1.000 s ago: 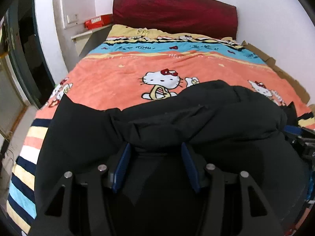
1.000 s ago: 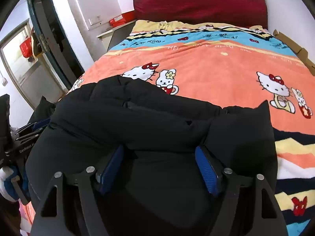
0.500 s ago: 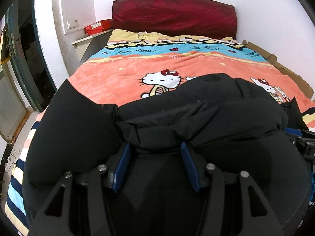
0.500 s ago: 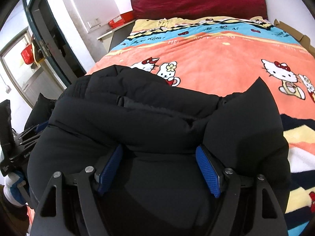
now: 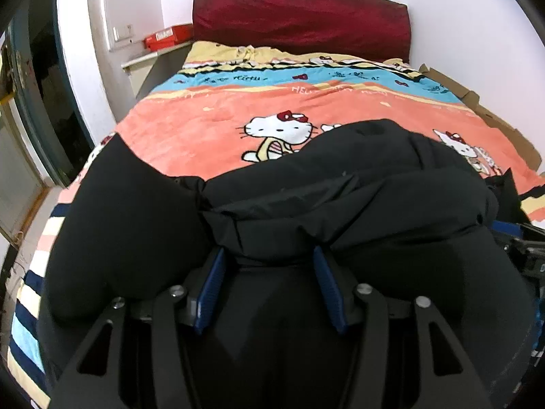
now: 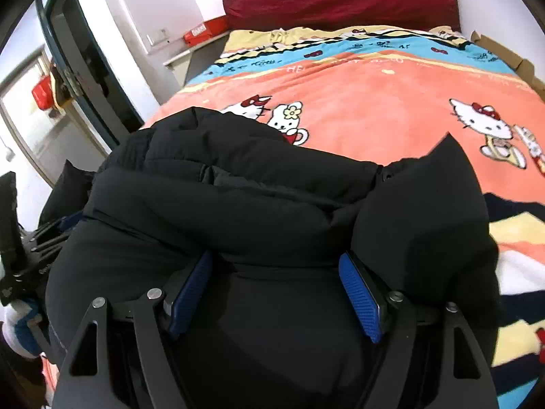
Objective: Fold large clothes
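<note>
A bulky black puffer jacket [image 5: 357, 197] is bunched at the near end of the bed; it also fills the lower right wrist view [image 6: 245, 204]. My left gripper [image 5: 269, 266] has its blue pads [image 5: 211, 286] closed on a thick fold of the jacket. My right gripper [image 6: 276, 269] holds another fold between its blue pads [image 6: 361, 300], jaws wider apart. Both hold the fabric raised above the blanket. The right gripper's body shows at the right edge of the left wrist view [image 5: 524, 248].
The bed carries an orange Hello Kitty blanket [image 5: 218, 126] and a dark red headboard [image 5: 299, 20]. A shelf with a red box [image 5: 167, 37] stands at the left. A door frame [image 6: 78, 61] is at the left. Cardboard [image 5: 497, 119] lines the bed's right side.
Both grippers have lifted the jacket higher and carried it a little toward the headboard. The black fabric covers more of the blanket. The grips have not changed.
</note>
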The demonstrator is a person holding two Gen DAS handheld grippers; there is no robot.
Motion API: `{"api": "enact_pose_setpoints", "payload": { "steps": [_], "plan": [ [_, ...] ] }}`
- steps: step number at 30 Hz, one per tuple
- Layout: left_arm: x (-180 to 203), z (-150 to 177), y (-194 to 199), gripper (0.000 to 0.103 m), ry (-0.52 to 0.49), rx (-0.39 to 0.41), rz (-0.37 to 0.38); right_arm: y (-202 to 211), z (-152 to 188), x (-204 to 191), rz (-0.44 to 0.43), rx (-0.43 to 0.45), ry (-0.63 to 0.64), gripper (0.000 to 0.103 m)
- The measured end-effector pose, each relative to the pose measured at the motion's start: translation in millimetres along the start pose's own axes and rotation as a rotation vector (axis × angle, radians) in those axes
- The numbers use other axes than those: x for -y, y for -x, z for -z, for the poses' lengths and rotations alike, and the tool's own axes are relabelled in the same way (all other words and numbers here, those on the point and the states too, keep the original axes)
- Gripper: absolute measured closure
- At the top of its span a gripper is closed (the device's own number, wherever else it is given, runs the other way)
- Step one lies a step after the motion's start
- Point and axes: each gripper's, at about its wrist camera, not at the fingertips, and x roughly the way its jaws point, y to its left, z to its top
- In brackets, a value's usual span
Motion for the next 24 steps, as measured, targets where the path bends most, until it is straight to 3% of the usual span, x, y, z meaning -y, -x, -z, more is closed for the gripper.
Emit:
{"api": "enact_pose_setpoints", "payload": {
  "steps": [3, 7, 9, 13, 17, 24],
  "plan": [
    [-6.9, -8.6, 16.7, 0.051, 0.008, -0.009, 0.030, 17.7, -8.7, -14.1, 0.063, 0.006, 0.028, 0.028],
    [-3.0, -30.8, 42.1, 0.051, -0.022, 0.031, 0.037, 45.9, -23.2, -41.9, 0.032, 0.070, 0.067, 0.030],
    [2.6, -40.7, 40.0, 0.051, -0.038, 0.012, 0.055, 46.9, -31.4, -56.8, 0.026, 0.075, 0.102, 0.030],
    [15.5, -53.7, 7.8, 0.051, -0.086, -0.056, 0.025, 18.5, -51.5, -71.8, 0.052, 0.027, 0.129, 0.030],
    [12.6, -50.0, -25.3, 0.048, -0.047, -0.102, 0.022, -13.3, -58.5, -65.4, 0.071, -0.027, 0.112, 0.027],
    [15.0, -42.8, -40.0, 0.048, -0.053, -0.129, -0.003, -38.3, -53.1, -63.4, 0.087, -0.070, 0.109, 0.025]
  ]
}}
